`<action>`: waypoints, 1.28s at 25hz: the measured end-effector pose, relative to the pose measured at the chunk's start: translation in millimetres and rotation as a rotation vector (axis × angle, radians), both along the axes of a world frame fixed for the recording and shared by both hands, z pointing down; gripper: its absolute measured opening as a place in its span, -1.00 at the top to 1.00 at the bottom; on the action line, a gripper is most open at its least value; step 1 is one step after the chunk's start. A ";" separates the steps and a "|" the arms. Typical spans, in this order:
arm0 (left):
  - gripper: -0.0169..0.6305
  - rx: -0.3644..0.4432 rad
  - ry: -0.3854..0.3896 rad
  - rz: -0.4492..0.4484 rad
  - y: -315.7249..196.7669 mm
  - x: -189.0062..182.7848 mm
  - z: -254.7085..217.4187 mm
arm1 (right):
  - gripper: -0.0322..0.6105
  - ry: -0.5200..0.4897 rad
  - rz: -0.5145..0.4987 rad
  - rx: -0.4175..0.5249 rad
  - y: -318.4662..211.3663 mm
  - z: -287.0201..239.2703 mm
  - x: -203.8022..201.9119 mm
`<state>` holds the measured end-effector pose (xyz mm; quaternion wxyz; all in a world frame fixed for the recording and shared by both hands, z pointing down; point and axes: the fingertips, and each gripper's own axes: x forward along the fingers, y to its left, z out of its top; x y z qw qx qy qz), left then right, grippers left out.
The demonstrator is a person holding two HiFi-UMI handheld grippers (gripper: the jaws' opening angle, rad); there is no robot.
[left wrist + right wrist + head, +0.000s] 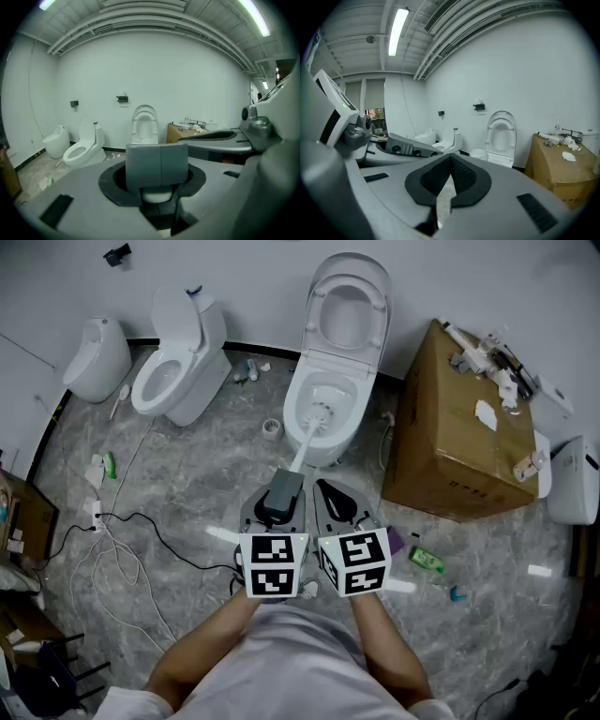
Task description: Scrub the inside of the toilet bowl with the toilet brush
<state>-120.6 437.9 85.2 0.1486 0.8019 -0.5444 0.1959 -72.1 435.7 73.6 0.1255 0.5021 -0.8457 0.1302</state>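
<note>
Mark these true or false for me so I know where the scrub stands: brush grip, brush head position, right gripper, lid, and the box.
1. The left gripper is shut on the grey handle of the toilet brush. True.
2. The brush head lies on the floor beside the toilet. False: it is down inside the bowl.
3. The right gripper also clamps the toilet brush. False: its jaws are together with nothing between them.
4. The lid of that toilet is up. True.
5. The cardboard box stands at the left of that toilet in the head view. False: it stands at its right.
</note>
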 end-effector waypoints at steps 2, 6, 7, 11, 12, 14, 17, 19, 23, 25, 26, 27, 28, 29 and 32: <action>0.46 -0.003 0.002 -0.003 2.7 2.0 1.7 | 0.89 -0.011 0.009 -0.001 2.0 1.4 3.8; 0.46 -0.015 0.006 -0.013 2.0 4.7 6.2 | 0.89 -0.030 0.015 -0.007 -0.3 4.5 9.4; 0.46 -0.018 0.006 -0.016 1.0 4.9 7.6 | 0.89 -0.030 0.016 -0.009 -1.3 5.5 10.4; 0.46 -0.031 0.001 -0.017 -3.1 6.0 13.0 | 0.89 -0.026 0.021 -0.020 -4.5 10.7 12.4; 0.46 -0.033 0.000 -0.015 -4.9 7.1 13.6 | 0.89 -0.025 0.022 -0.022 -5.8 11.8 13.2; 0.46 -0.035 0.000 -0.011 -9.4 9.7 14.6 | 0.89 -0.023 0.028 -0.027 -9.2 13.8 15.3; 0.46 -0.038 0.000 -0.003 -17.6 12.6 16.7 | 0.89 -0.024 0.038 -0.034 -15.4 17.1 17.5; 0.46 -0.041 0.002 0.004 -25.4 15.3 18.3 | 0.89 -0.023 0.044 -0.037 -22.3 19.3 19.6; 0.46 -0.046 0.005 0.016 -48.4 19.0 21.6 | 0.89 -0.021 0.052 -0.046 -43.9 24.3 21.8; 0.46 -0.051 0.007 0.018 -62.7 19.5 23.1 | 0.89 -0.018 0.054 -0.052 -57.1 26.4 21.2; 0.46 -0.055 0.008 0.020 -70.4 19.7 24.1 | 0.89 -0.017 0.056 -0.055 -64.4 27.6 21.0; 0.46 -0.058 0.009 0.023 -78.2 19.8 25.5 | 0.89 -0.017 0.059 -0.059 -71.9 29.1 20.9; 0.46 -0.062 0.010 0.025 -86.3 19.5 27.1 | 0.89 -0.016 0.062 -0.063 -79.7 30.8 20.7; 0.46 -0.066 0.011 0.027 -94.7 19.1 29.0 | 0.89 -0.016 0.065 -0.067 -87.8 32.7 20.3; 0.46 -0.085 0.014 0.033 -121.9 18.5 35.9 | 0.89 -0.011 0.073 -0.082 -113.9 38.7 20.3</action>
